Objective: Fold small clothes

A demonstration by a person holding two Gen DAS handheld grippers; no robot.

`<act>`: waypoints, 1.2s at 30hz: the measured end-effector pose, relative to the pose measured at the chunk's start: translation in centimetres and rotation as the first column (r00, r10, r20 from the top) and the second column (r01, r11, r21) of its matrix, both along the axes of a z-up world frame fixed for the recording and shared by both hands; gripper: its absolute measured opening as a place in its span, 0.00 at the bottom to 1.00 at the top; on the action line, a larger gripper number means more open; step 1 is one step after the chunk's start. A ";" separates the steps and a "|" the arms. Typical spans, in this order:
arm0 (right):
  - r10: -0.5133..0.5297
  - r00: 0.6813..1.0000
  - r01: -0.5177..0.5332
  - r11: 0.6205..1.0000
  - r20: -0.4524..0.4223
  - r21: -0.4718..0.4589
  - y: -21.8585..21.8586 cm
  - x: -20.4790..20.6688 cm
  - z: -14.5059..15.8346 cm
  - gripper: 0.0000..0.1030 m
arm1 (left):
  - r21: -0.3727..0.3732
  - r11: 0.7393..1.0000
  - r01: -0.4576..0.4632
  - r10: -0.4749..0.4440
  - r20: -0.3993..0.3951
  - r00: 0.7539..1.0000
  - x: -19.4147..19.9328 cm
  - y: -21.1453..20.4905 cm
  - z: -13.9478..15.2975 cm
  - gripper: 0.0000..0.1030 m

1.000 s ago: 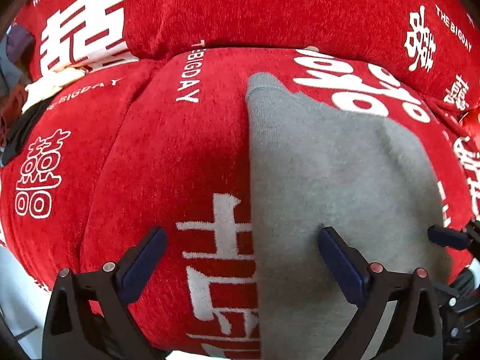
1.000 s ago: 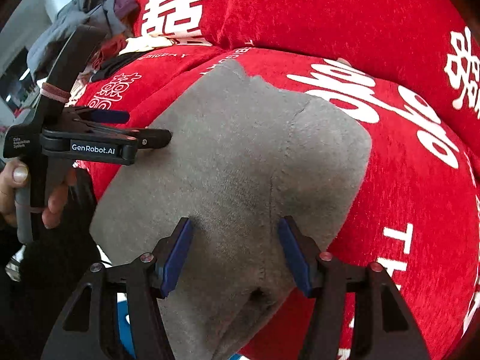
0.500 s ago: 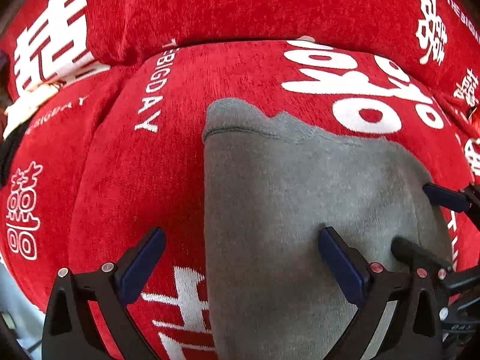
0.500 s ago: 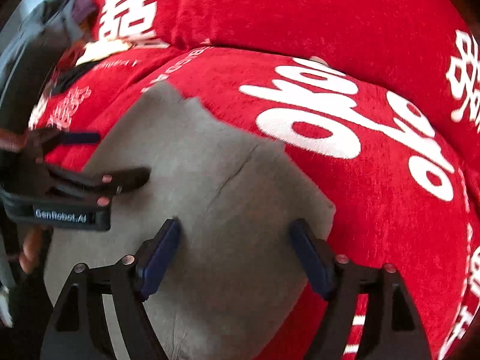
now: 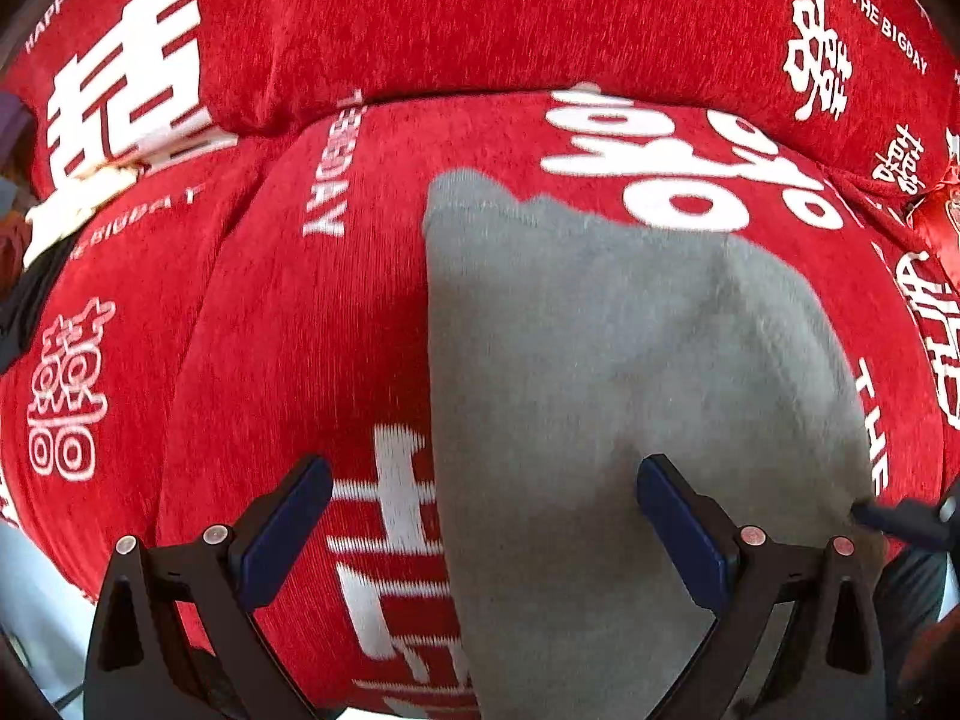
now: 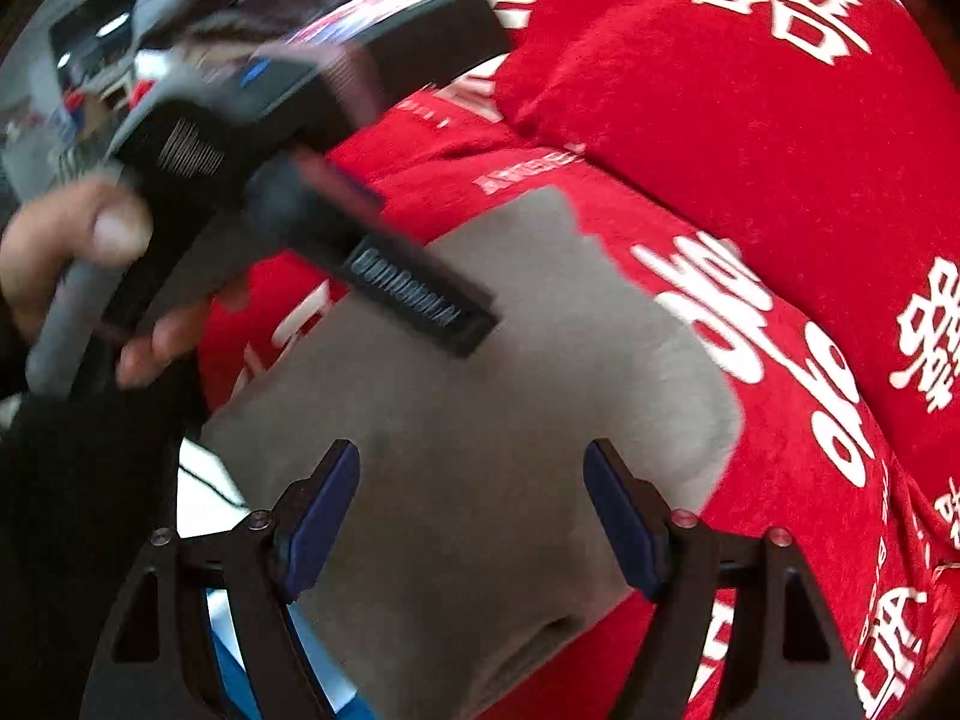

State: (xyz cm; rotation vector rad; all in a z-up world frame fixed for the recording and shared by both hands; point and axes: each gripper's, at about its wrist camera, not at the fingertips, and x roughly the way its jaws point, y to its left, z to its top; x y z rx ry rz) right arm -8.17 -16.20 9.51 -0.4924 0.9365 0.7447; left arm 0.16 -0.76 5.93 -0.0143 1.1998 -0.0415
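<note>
A grey garment (image 5: 630,390) lies folded and flat on a red cushion (image 5: 300,330) printed with white characters. My left gripper (image 5: 483,480) hovers open over its left edge, one finger above the red fabric and the other above the grey cloth. My right gripper (image 6: 474,498) stands open above the garment (image 6: 480,420) near its front, and its pads press on nothing. The right wrist view also shows the left gripper (image 6: 429,261), blurred, held by a hand (image 6: 78,252) over the garment's far left corner. One dark fingertip (image 5: 882,519) of the right gripper shows at the left wrist view's right edge.
A red back cushion (image 5: 540,18) rises right behind the seat cushion. Other clothes (image 5: 36,252) are piled at the far left end. A red ribbon ornament (image 5: 936,222) sits at the right edge. A pale floor (image 6: 204,498) shows below the cushion's front.
The right gripper's jaws have spread wider and its view has rolled. The hand-held left gripper now looms larger and higher in the right wrist view. The garment has stayed flat.
</note>
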 end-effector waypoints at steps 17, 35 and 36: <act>0.023 1.000 -0.024 0.999 -0.012 -0.041 -3.1 -3.0 -1.5 0.77 | -0.020 0.974 0.224 -0.222 0.056 0.973 -9.9 0.7 1.0 0.99; -0.090 0.995 0.089 0.996 -0.047 -0.029 -2.8 1.2 -2.9 0.77 | 0.008 0.996 0.087 -0.087 -0.017 0.996 -4.3 -0.8 -0.7 1.00; -0.093 0.994 0.092 0.995 -0.060 -0.029 -2.9 1.7 -3.3 0.77 | 0.012 0.996 0.085 -0.085 -0.033 0.996 -4.1 -1.0 -1.4 1.00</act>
